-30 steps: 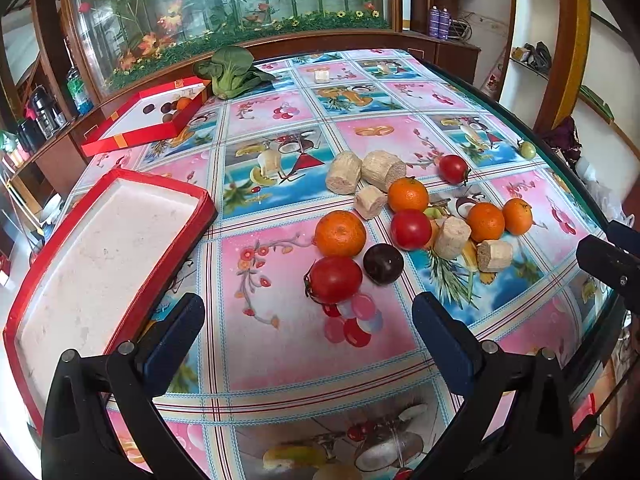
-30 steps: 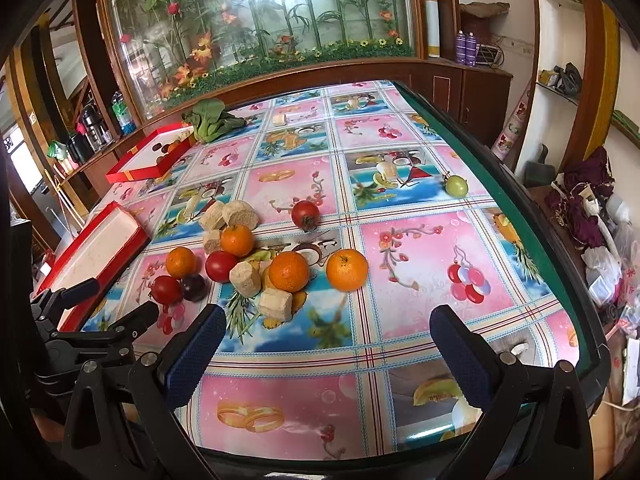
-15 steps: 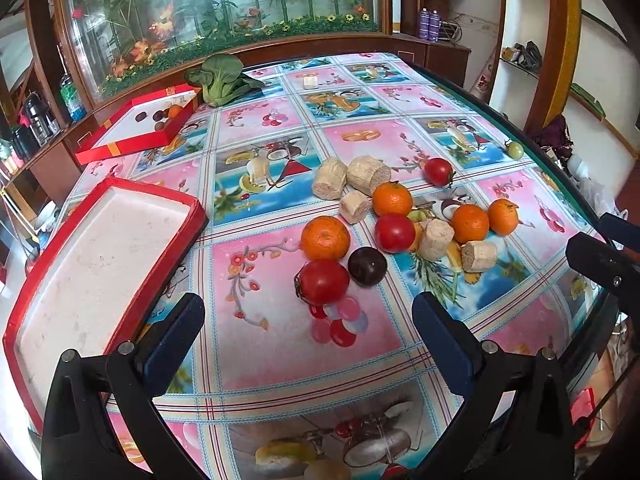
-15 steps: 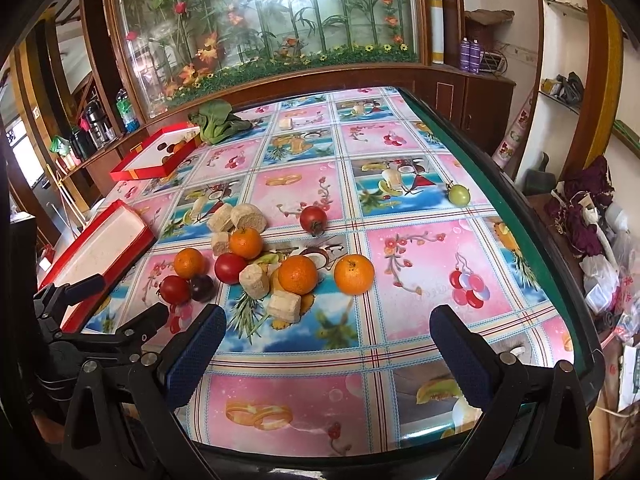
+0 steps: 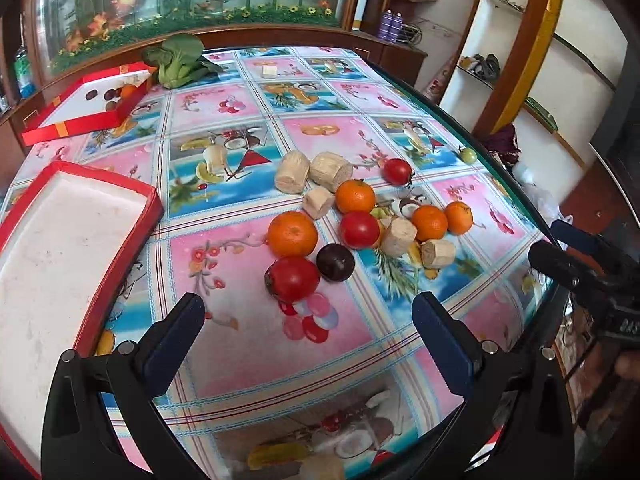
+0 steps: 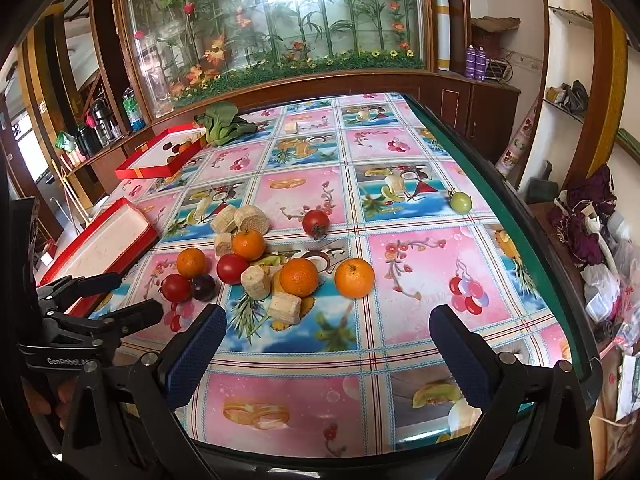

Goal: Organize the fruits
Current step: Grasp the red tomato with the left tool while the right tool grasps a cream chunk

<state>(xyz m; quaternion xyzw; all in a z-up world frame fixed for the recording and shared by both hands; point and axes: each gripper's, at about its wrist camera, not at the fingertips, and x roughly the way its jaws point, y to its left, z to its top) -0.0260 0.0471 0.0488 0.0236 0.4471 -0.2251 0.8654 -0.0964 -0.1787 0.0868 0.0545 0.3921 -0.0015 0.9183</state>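
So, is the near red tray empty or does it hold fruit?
Empty. The near red tray shows only its bare white floor; the fruit pile lies on the tablecloth beside it.

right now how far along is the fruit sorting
Barely started. The far red box already holds a few fruits, but the near red tray is empty. Nothing is in hand: the left gripper and right gripper both hover open. The oranges, tomatoes and plum lie loose on the table.

A home dining room: patterned tablecloth [image 6: 400,264], wooden cabinets [image 6: 472,108], floral glass panel [image 6: 280,20].
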